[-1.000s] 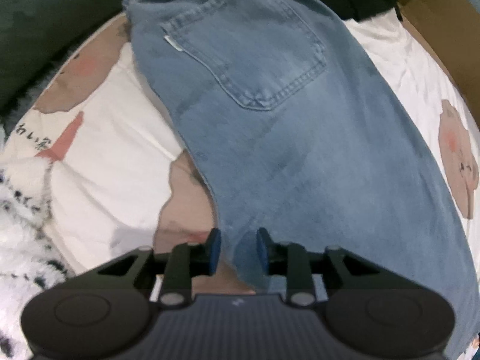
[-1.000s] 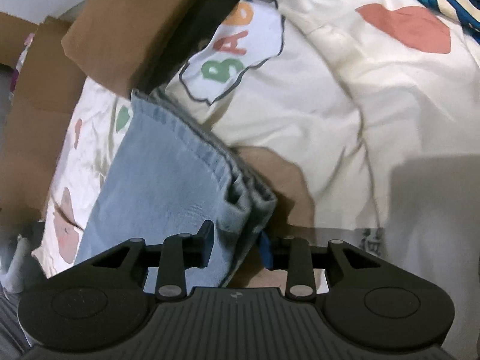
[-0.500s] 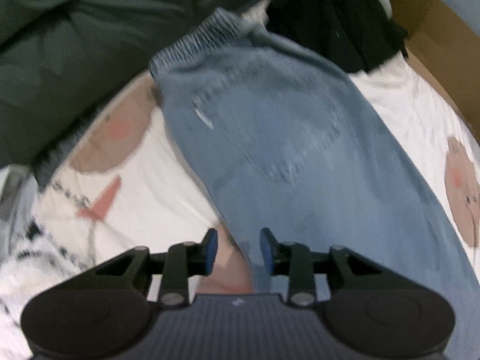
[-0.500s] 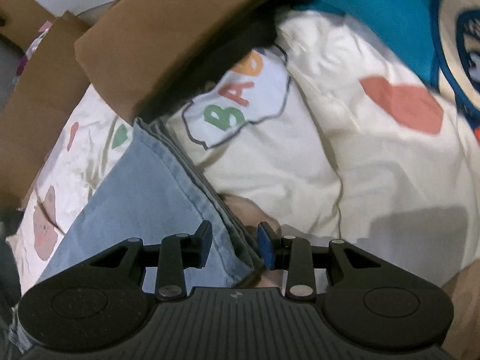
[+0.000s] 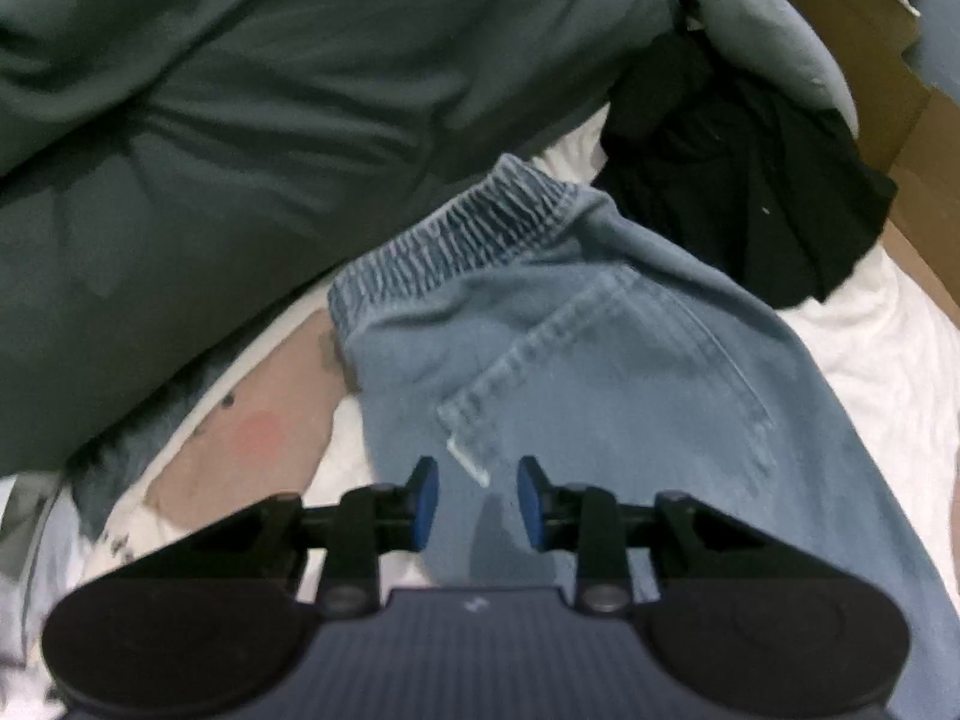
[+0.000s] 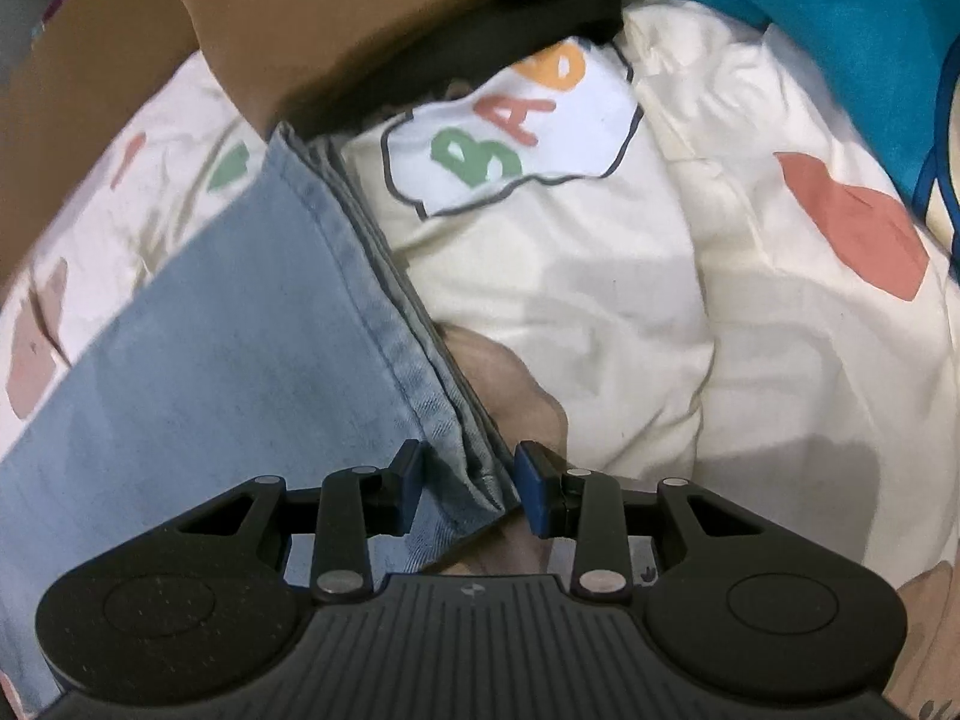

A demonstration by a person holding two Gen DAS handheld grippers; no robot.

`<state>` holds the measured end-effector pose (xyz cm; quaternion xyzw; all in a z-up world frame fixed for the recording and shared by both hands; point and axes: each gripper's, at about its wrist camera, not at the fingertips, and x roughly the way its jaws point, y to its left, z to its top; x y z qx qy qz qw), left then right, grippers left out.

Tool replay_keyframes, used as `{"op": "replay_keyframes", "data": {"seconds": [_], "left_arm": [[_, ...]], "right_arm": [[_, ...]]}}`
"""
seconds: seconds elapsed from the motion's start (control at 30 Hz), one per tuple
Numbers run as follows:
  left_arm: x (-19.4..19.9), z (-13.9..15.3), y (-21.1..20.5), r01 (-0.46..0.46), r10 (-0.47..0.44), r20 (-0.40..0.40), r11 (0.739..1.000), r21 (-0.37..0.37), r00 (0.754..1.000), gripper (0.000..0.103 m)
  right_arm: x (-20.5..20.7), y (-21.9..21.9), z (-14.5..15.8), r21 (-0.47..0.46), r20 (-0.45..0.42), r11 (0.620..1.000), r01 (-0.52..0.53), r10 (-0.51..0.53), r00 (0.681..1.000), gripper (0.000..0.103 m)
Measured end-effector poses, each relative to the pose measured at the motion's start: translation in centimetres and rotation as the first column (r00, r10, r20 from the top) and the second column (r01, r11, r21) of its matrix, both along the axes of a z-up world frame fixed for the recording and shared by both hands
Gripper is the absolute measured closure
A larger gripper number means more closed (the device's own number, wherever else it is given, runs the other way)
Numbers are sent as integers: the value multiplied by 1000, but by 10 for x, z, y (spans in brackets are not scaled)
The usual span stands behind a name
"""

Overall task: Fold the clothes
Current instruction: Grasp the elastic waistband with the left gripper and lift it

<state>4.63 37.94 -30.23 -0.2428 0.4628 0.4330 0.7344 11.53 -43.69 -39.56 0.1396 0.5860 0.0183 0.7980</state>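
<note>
Jeans point(image 5: 600, 396): we see them flat on the printed bedsheet point(image 5: 888, 360).
Left wrist view: elastic waistband, back pocket; left gripper point(image 5: 477, 501) just narrowed, clamping nothing.
Right wrist view: leg hems sit between the right gripper point(image 6: 468, 489) pads; grasp unclear to us.
Surroundings: green duvet point(image 5: 240, 120), black garment point(image 5: 738, 180), cardboard box point(image 6: 300, 30).
</note>
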Motion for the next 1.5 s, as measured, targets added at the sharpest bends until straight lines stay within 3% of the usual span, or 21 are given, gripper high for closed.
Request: {"op": "replay_keyframes", "data": {"seconds": [0.17, 0.3, 0.5, 0.67, 0.8, 1.23, 1.5], "left_arm": [[18, -15, 20, 34, -35, 13, 999, 23, 999, 91], [33, -23, 32, 42, -43, 28, 998, 44, 999, 92], [50, -17, 53, 24, -32, 87, 995, 96, 996, 92], [67, -14, 73, 41, -50, 103, 995, 88, 993, 93], [74, -23, 90, 20, -26, 97, 997, 68, 995, 95], [114, -56, 121, 5, -5, -10, 1000, 27, 1000, 97], [113, -46, 122, -7, 7, -10, 1000, -17, 1000, 99]], "right_arm": [[6, 9, -4, -45, -27, 998, -33, 32, 999, 65], [7, 15, 1, -86, -25, 994, -68, 66, 998, 64], [14, 25, 27, -105, 74, 989, -103, 111, 991, 65], [17, 43, 25, -79, 59, 983, -163, 167, 984, 65], [16, 51, 13, -7, -1, 986, -164, 164, 987, 64], [18, 52, -6, -6, -24, 972, -233, 233, 972, 67], [19, 53, -6, -7, -27, 972, -235, 235, 972, 67]]}}
